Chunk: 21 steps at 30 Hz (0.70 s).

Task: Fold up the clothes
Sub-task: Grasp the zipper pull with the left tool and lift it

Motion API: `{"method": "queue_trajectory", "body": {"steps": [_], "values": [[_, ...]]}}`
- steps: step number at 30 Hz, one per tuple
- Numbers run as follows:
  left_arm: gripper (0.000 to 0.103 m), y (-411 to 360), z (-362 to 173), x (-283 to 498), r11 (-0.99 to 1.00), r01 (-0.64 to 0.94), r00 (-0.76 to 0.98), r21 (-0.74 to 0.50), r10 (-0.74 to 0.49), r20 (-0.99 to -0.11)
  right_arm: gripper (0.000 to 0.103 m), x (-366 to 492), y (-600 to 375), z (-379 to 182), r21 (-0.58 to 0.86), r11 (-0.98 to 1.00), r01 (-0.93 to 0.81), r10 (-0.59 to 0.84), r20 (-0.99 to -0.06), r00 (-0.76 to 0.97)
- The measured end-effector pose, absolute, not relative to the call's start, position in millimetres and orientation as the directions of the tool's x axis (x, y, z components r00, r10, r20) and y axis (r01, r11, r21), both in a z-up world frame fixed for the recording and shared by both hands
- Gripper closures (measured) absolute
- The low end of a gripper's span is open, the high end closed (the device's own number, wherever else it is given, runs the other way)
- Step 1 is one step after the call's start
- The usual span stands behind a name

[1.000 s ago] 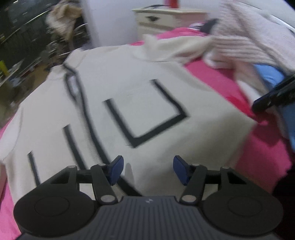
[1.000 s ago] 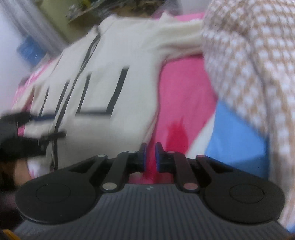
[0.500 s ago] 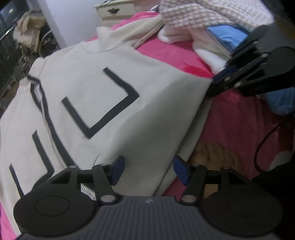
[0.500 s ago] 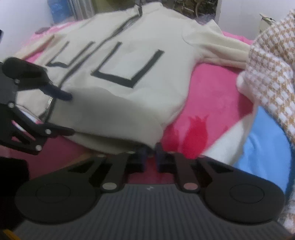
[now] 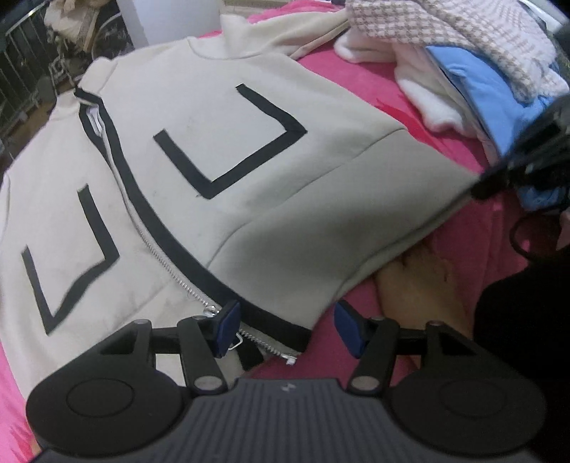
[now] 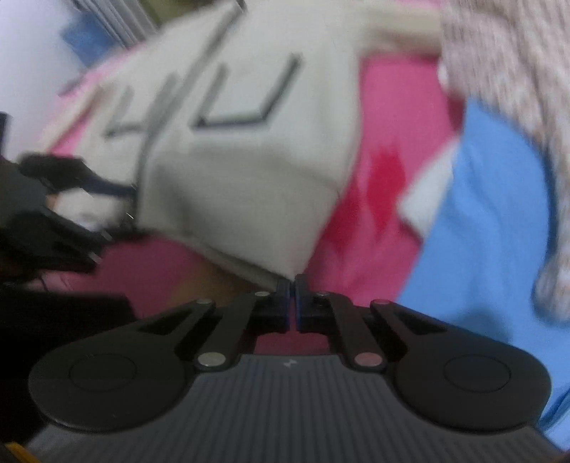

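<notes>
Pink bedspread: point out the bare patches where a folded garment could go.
Bare pink bedspread shows between the cream jacket and the clothes pile, and near the jacket's hem below the left tongs. The pile side is crowded.

A pink blanket [image 5: 459, 149] covers the bed, with a blue cloth [image 5: 477, 89] and a checked knit [image 5: 445, 28] piled at its right, and railings [image 5: 21, 71] far left.
</notes>
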<state>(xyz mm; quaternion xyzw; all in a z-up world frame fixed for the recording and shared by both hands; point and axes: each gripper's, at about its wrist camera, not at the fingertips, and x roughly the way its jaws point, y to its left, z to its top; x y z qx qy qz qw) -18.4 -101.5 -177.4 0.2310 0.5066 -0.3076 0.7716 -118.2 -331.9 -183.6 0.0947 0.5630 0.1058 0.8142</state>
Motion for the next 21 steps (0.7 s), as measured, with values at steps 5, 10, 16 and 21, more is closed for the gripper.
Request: {"method": "queue_trajectory", "body": {"steps": [5,10,16,21], "values": [[0.043,-82.5,-179.0,-7.8,0.759,0.648,0.219,-0.052,-0.252,-0.943,0.103,-119.1,-333.0,-194.0,0.289,0.956,-0.046,0.291,-0.928,0.231],[0.045,-72.0,-180.5,0.1,0.800,0.594,0.216,-0.083,-0.258,-0.942,0.100,-113.1,-335.9,-152.2,0.237,0.964,-0.120,0.264,-0.898,0.351],[0.046,-79.1,-183.4,1.1,0.802,0.597,0.246,-0.040,-0.230,-0.942,0.100,-80.7,-303.9,-145.9,0.213,0.931,-0.297,0.323,-0.858,0.400],[0.051,-86.0,-191.3,-3.6,0.797,0.603,0.276,0.012,-0.194,-0.941,0.100,-57.6,-284.4,-171.1,0.207,0.917,-0.340,0.334,-0.866,0.372]]}}
